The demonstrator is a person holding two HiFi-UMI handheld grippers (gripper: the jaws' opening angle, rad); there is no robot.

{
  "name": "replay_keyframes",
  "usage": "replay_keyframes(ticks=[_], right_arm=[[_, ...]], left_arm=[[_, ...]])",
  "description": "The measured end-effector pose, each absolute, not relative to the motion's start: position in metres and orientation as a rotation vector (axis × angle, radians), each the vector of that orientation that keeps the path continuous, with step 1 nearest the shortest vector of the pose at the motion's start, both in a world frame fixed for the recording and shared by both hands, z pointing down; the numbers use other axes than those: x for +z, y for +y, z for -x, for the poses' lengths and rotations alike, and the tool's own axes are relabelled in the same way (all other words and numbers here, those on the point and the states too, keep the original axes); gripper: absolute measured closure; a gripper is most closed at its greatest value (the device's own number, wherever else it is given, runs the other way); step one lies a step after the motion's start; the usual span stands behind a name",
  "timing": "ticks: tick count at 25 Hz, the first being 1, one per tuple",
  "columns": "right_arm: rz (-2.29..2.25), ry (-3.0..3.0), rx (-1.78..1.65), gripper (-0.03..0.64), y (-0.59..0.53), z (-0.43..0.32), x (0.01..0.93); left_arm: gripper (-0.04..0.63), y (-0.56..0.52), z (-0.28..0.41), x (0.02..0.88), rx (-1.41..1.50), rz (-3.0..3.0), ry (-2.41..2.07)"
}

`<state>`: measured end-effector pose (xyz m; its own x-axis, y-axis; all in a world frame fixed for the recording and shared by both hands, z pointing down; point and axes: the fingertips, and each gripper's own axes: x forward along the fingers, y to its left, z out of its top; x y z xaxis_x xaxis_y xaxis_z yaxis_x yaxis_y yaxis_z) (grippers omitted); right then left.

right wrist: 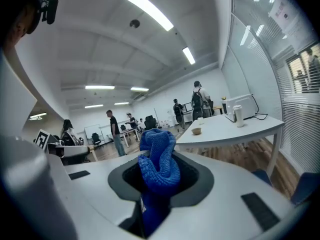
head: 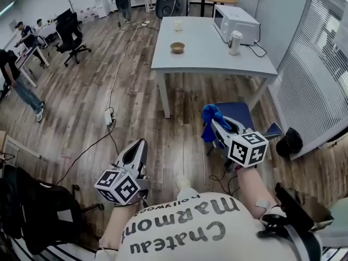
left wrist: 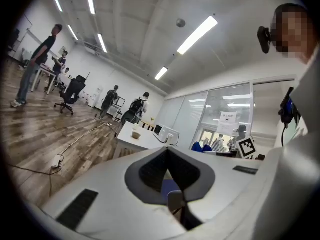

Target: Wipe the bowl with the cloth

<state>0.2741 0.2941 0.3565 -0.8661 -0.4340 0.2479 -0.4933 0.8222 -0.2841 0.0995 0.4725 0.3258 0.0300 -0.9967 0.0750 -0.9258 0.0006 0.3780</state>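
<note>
A small tan bowl (head: 177, 48) sits on the white table (head: 201, 58) far ahead; it shows as a speck in the left gripper view (left wrist: 135, 134) and in the right gripper view (right wrist: 197, 131). My right gripper (head: 216, 125) is shut on a bunched blue cloth (head: 211, 119), which fills the space between its jaws (right wrist: 159, 166). My left gripper (head: 140, 148) is shut with nothing in it, held low over the wooden floor. Both grippers are well short of the table.
On the table stand a white microwave (head: 235, 22), a lidded cup (head: 234, 42) and a small cup (head: 178, 25). A blue chair (head: 239, 116) stands by the table's near right leg. Cables and a power strip (head: 109, 116) lie on the floor. People and office chairs are at the far left.
</note>
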Motion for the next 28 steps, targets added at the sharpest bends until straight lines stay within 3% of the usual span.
replay_keyframes(ticks=[15, 28], right_arm=[[-0.559, -2.890, 0.479, 0.529, 0.136, -0.142, 0.345], [-0.515, -2.792, 0.651, 0.529, 0.101, -0.108, 0.406]], left_arm=[[0.604, 0.321, 0.018, 0.312, -0.472, -1.898, -2.077], [0.604, 0.259, 0.037, 0.354, -0.387, -1.867, -1.988]])
